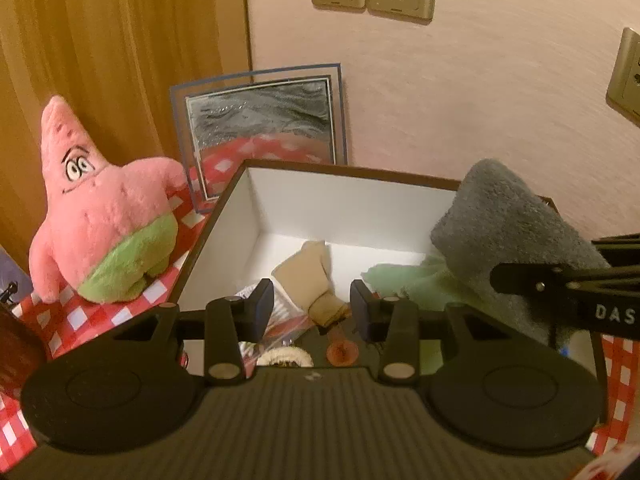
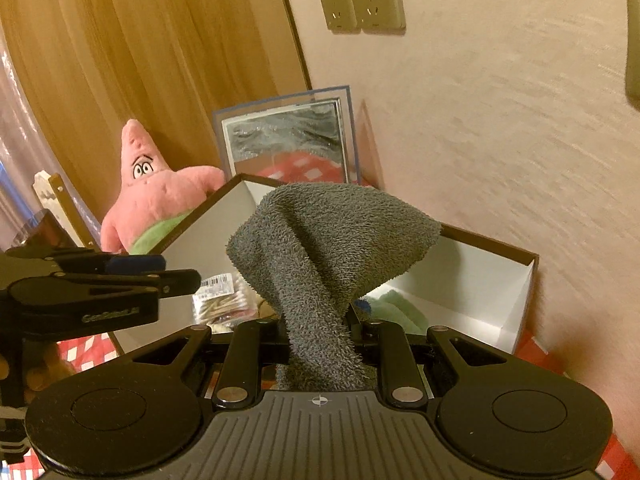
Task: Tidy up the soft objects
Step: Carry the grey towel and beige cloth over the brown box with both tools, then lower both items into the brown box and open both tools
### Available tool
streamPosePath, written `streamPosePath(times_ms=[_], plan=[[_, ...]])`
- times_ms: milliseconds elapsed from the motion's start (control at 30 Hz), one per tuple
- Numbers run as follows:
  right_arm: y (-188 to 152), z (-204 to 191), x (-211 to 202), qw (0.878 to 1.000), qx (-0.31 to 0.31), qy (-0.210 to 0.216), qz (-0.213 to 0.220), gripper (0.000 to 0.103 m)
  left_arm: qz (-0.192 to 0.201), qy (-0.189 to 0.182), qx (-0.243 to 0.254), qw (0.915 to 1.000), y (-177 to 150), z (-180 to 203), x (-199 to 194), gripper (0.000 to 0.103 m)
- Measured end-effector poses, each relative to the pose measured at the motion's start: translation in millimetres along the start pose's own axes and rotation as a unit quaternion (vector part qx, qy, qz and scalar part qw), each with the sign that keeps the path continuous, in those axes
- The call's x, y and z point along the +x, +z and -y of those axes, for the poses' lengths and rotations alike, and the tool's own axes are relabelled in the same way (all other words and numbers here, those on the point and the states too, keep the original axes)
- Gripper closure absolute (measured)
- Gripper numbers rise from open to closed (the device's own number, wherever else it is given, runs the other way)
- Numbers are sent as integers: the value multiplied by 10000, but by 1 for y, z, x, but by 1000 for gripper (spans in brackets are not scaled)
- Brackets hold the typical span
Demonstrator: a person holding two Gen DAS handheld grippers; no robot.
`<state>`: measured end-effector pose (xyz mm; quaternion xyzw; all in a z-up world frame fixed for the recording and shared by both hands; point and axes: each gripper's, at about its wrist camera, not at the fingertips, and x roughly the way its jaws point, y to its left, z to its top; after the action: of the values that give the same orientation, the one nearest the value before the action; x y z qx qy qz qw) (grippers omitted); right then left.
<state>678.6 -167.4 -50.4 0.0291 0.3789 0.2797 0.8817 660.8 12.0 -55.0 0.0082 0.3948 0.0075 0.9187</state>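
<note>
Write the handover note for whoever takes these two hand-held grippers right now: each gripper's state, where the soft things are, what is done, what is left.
Left gripper: open, empty, over the box.
Right gripper: shut on the grey towel, held above the box's open top.
Already in the box: a beige cloth and a green cloth, among small packets.
Outside: the pink star plush stands on the checked cloth beside the box.
Left to do: drop the towel in, then probably the plush.

Red-and-white checked worktop (image 1: 100, 320) bearing white-lined box (image 1: 304, 208), pink starfish plush (image 1: 100, 216) beside it, framed picture (image 1: 264, 120) leaning behind.
</note>
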Motion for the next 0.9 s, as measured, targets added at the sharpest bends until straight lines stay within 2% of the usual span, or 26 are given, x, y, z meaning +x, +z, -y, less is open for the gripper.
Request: streamPosePath(times_ms=[167,200,233,300,333,367,467,633,900], plan=[[4,-5,4,9999,-95,16,37,83,-52,10,-52,10000,-5,-3,-6,64],[5,-6,4,9999,-115,55,93,81,-65,8,-60,10000,-6,-4,-7,64],[7,-6,5,9998,-89,92,178,75,-71,0,-69,10000,-6,-4,-8,64],[9,-8,1,9990,-25,51,433,41,-67,8,-92,9999,-7,-5,-12,64],[10,-9,-2,9982,-49,5,591,37,-66,18,-104,9999,-8,-6,-14,64],[10,-11,-5,9974,-93,-20,714,36,-64,24,-119,9999,-8,-6,-16,64],[12,-11,-11,9973,-70,-24,734,36,-61,37,-171,9998,-10,-8,-24,64],[5,-12,-25,9987,-51,-158,479,36,-17,-46,-254,9997,-18,-8,-44,64],[-23,-16,-63,9989,-231,-366,188,36,144,-174,-277,9994,-37,2,-90,61]])
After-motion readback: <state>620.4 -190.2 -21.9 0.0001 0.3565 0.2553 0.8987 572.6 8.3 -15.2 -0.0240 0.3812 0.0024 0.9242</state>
